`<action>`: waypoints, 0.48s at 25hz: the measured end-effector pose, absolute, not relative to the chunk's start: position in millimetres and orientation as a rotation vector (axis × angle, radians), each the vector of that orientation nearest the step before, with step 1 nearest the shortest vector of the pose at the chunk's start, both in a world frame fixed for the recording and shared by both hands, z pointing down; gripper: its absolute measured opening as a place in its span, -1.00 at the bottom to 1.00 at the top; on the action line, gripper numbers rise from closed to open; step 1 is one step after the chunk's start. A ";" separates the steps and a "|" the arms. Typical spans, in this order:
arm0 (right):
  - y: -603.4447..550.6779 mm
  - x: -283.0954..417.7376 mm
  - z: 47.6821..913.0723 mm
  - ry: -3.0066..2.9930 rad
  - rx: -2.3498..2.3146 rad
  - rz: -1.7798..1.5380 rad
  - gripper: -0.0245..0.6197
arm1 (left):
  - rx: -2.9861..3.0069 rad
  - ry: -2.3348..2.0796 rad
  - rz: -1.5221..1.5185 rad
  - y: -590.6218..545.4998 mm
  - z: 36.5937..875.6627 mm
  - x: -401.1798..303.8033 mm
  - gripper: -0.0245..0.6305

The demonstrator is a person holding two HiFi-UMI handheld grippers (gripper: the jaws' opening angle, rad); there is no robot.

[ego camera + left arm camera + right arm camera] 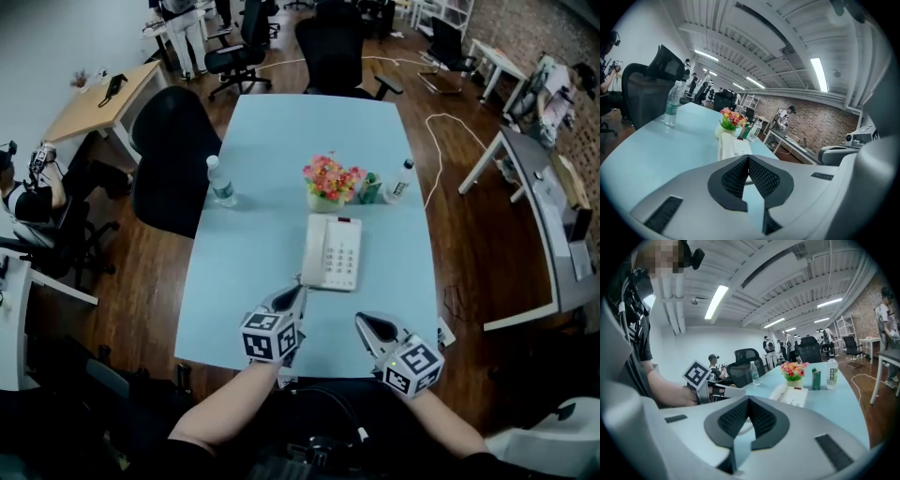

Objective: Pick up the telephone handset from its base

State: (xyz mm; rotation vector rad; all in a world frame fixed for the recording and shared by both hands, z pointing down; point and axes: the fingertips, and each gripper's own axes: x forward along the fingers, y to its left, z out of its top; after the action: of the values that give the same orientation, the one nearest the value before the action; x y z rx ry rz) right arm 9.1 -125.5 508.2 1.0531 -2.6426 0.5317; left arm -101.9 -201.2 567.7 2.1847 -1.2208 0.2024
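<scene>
A white telephone (331,251) lies flat in the middle of the light blue table (244,253), its handset (316,250) resting on the left side of the base. My left gripper (296,292) hovers just short of the phone's near left corner, shut and empty. My right gripper (367,322) sits a little nearer the front edge, to the right, also shut with nothing in it. The left gripper view shows the telephone (732,147) just past the closed fingertips (748,159). In the right gripper view the telephone (791,394) lies ahead, with the left gripper's marker cube (696,374) to its left.
Beyond the phone stand a pot of pink and yellow flowers (333,182), a green carton (371,188) and a small bottle (401,180). A water bottle (220,182) stands at the table's left edge. Black office chairs (173,155) surround the table; other desks and people are behind.
</scene>
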 end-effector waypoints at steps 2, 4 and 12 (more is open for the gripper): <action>-135.6 13.2 503.9 -2.665 1.001 0.531 -0.87 | 2.150 -1.291 0.193 -210.3 568.0 -102.7 -0.93; -144.9 17.1 502.6 -2.686 0.950 0.527 -0.87 | 2.118 -1.342 0.194 -220.6 570.3 -101.7 -0.88; -164.8 37.4 503.5 -2.753 0.851 0.537 -0.87 | 2.050 -1.474 0.443 -285.5 607.8 -85.7 -0.14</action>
State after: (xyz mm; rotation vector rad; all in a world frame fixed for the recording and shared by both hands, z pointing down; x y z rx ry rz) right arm 37.4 -164.8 503.5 0.8513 -2.7530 0.5370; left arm -85.7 -285.5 607.8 2.0499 -1.4738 0.4435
